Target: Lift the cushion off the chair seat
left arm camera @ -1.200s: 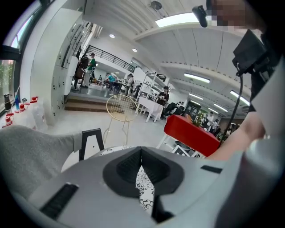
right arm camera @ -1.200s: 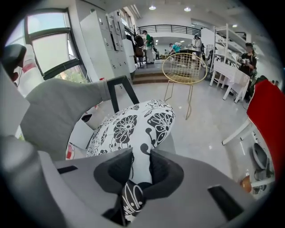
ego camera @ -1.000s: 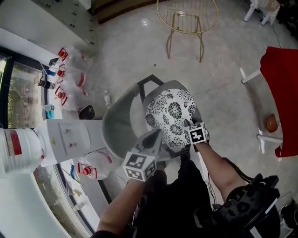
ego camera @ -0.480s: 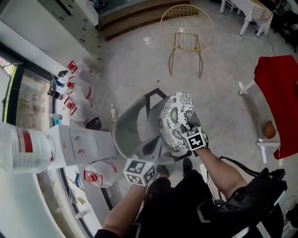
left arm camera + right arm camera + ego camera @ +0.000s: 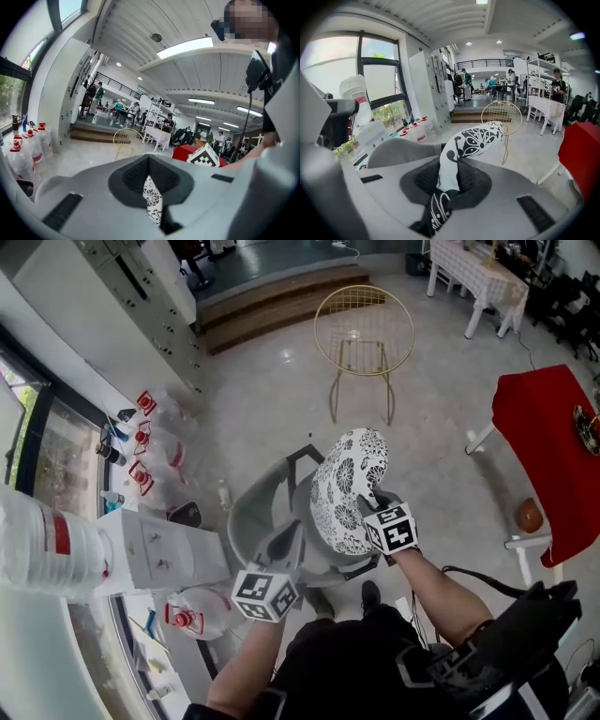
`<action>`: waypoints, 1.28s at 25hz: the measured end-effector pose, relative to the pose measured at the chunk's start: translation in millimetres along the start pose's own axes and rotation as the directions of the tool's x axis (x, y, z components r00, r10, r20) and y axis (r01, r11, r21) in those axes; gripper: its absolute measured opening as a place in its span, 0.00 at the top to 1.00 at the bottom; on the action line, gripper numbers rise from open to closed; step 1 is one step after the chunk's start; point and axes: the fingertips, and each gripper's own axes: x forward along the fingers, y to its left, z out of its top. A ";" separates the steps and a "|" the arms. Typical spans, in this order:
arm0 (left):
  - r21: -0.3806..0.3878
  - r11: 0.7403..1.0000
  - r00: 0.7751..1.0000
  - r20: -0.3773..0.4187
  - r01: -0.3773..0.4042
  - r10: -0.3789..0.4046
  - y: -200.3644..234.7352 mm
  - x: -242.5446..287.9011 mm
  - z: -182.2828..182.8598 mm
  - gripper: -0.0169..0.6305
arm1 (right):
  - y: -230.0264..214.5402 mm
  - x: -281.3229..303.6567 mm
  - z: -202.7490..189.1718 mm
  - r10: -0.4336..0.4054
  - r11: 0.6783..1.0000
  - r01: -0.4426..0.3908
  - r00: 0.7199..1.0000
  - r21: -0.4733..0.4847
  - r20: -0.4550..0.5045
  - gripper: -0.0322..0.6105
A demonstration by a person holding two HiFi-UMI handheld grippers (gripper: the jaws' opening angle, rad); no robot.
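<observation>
The black-and-white floral cushion (image 5: 347, 486) hangs tipped up on edge above the grey shell chair (image 5: 258, 512), clear of its seat. My right gripper (image 5: 371, 508) is shut on the cushion's near right edge; in the right gripper view the cloth (image 5: 476, 140) runs out from between the jaws of the right gripper (image 5: 447, 180). My left gripper (image 5: 287, 542) is lower, at the cushion's near left edge. In the left gripper view a strip of floral cloth (image 5: 152, 202) sits pinched in the narrow gap of the left gripper (image 5: 151, 187).
A gold wire chair (image 5: 364, 329) stands beyond the grey chair. A red-clothed table (image 5: 548, 442) is at the right. At the left are a water dispenser (image 5: 150, 545) and several water jugs (image 5: 155, 442). Steps (image 5: 281, 292) rise at the far end.
Both grippers have risen, the right more than the left. The cushion came up off the seat and tipped from lying flat to standing on edge.
</observation>
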 end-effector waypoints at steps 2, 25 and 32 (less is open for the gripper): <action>0.009 1.000 1.000 0.016 -0.006 0.005 2.5 -4.8 7.9 0.97 | 2.9 -10.3 13.6 0.005 1.000 -0.005 0.999 0.010 0.035 0.87; 0.090 0.996 0.985 0.174 -0.011 -0.005 1.9 -27.0 88.3 0.97 | 45.4 -112.3 150.5 0.076 0.997 -0.069 0.923 -0.033 0.376 0.88; 0.102 0.994 0.978 0.210 -0.043 0.021 12.0 -30.8 99.7 0.97 | 49.5 -124.9 167.2 0.074 0.997 -0.062 0.899 -0.041 0.431 0.89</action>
